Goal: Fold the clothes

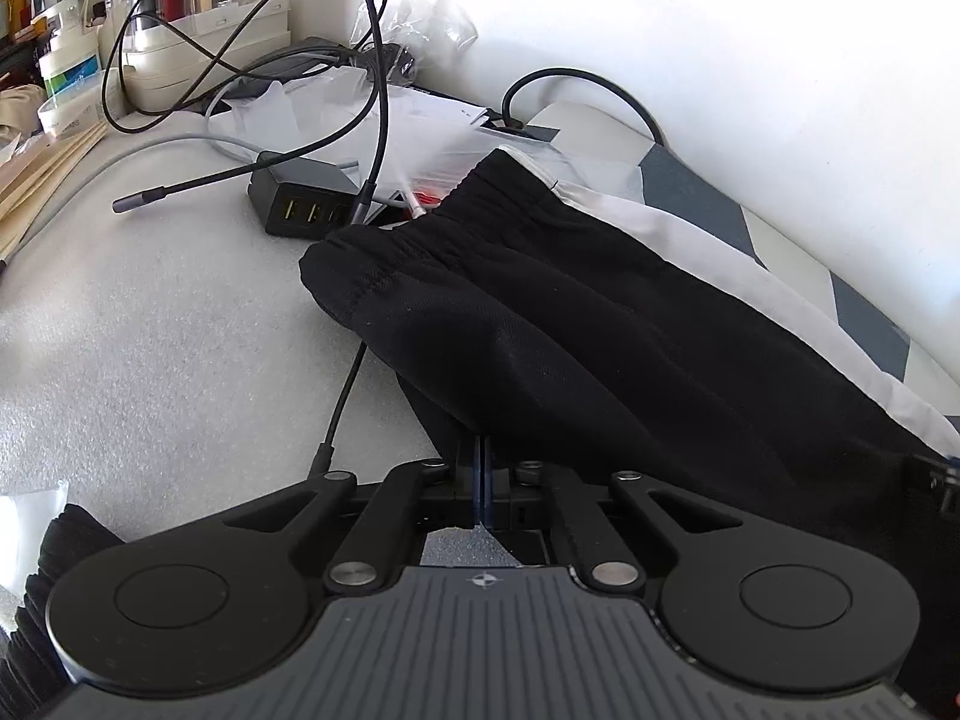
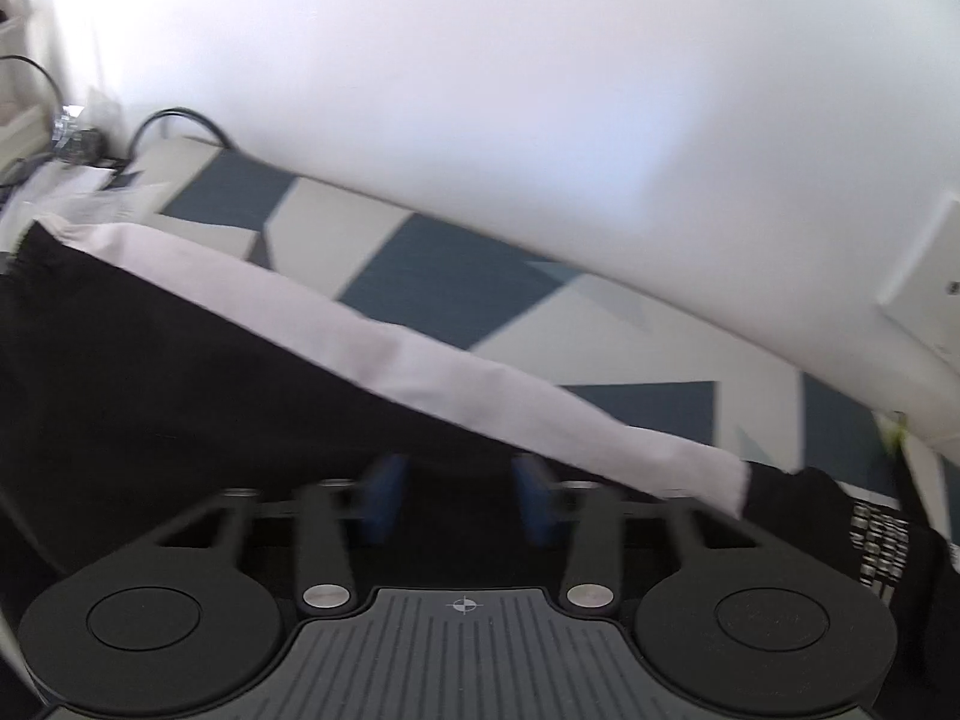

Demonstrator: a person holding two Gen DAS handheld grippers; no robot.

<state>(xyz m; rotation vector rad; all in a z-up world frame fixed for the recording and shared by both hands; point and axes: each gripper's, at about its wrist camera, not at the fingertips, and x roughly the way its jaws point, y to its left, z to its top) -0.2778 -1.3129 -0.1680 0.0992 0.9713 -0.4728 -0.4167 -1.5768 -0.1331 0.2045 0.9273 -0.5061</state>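
Observation:
Black pants with a white side stripe lie on the light foam-covered table, elastic waistband toward the far left. My left gripper is shut, its blue pads pinching the near edge of the black fabric. In the right wrist view the same pants stretch from left to right, the white stripe along their far edge. My right gripper is open, its blue pads apart at the near edge of the fabric, which drapes over their tips.
A black USB charger block and looping cables lie beyond the waistband. Storage boxes and bottles stand at the back left. A blue-and-white patterned mat runs along the white wall.

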